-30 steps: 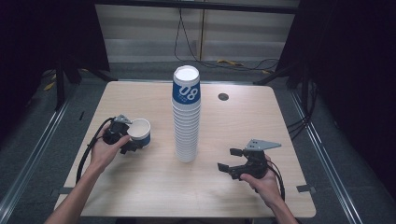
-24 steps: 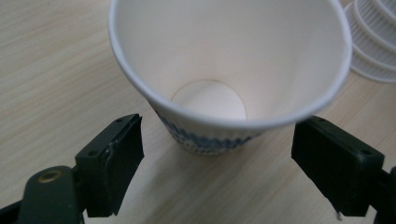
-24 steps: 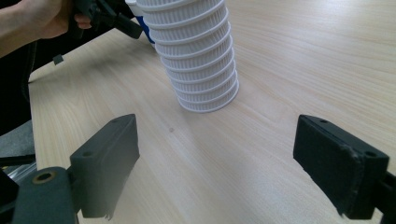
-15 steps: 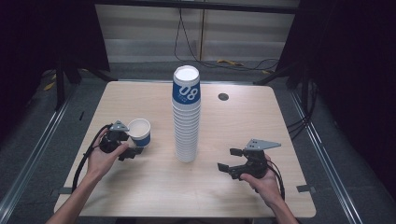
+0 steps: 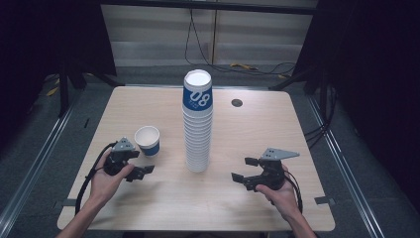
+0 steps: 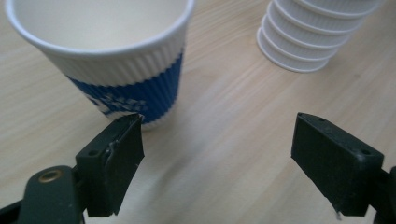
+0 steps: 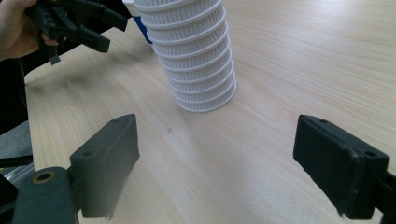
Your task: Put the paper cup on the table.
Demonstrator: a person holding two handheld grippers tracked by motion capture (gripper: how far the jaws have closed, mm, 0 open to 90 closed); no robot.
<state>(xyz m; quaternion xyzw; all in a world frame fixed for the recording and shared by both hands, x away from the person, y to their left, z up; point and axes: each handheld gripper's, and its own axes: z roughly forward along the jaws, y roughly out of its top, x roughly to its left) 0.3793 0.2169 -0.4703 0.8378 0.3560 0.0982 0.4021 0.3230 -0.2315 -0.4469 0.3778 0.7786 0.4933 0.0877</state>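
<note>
Beside a lone cup point(image 5: 147, 140), left hand-held gripper point(image 5: 140, 164) agape — right hand-held gripper point(image 5: 245, 169) likewise, both empty.

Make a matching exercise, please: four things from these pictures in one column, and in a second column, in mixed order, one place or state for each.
Things:
1. single cup
2. tall stack of cups
3. left gripper
4. small dark disc

Places or states:
a. set in the table top, at the far side
b. upright on the table, mouth up, nothing in it
c. in the middle of the table, top cup marked 08
d. jaws open, beside the single cup, holding nothing

Pairs: 1-b, 2-c, 3-d, 4-a
</note>
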